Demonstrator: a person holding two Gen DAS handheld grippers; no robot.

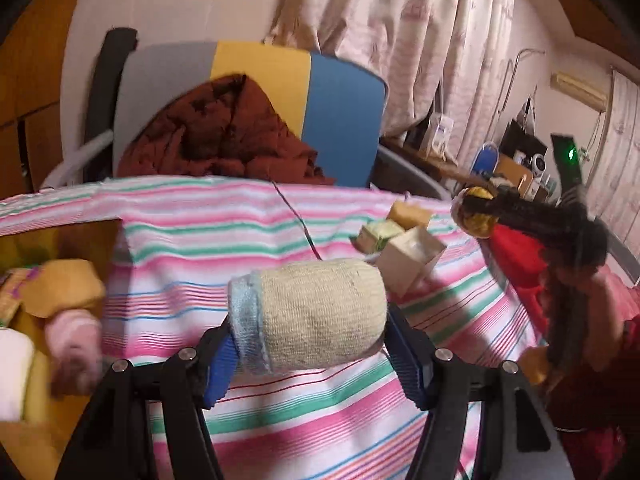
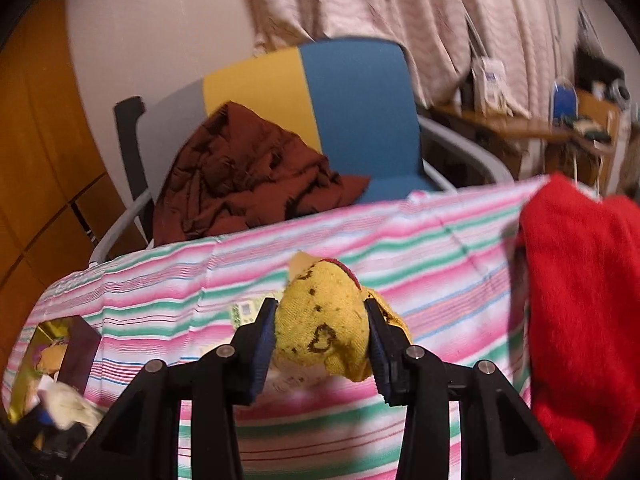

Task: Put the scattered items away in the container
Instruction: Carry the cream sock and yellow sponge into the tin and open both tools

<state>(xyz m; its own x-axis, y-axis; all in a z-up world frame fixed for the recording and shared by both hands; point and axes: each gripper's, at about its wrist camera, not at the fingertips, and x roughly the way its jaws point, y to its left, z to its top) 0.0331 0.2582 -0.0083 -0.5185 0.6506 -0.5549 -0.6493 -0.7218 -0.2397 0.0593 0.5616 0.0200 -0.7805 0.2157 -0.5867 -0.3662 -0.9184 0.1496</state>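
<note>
1. Beige rolled sock (image 1: 316,316) with pale blue cuff, lying sideways between jaws
2. Yellow patterned sock (image 2: 324,332), bunched, clamped between jaws
3. Open container (image 1: 60,240) at left, holding soft items

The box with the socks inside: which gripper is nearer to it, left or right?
Left. In its own view the left gripper, holding a beige sock roll, has the box close at its left. The right gripper, holding a yellow sock, sees the box farther left.

Dim warm light, blurred fisheye edges
</note>
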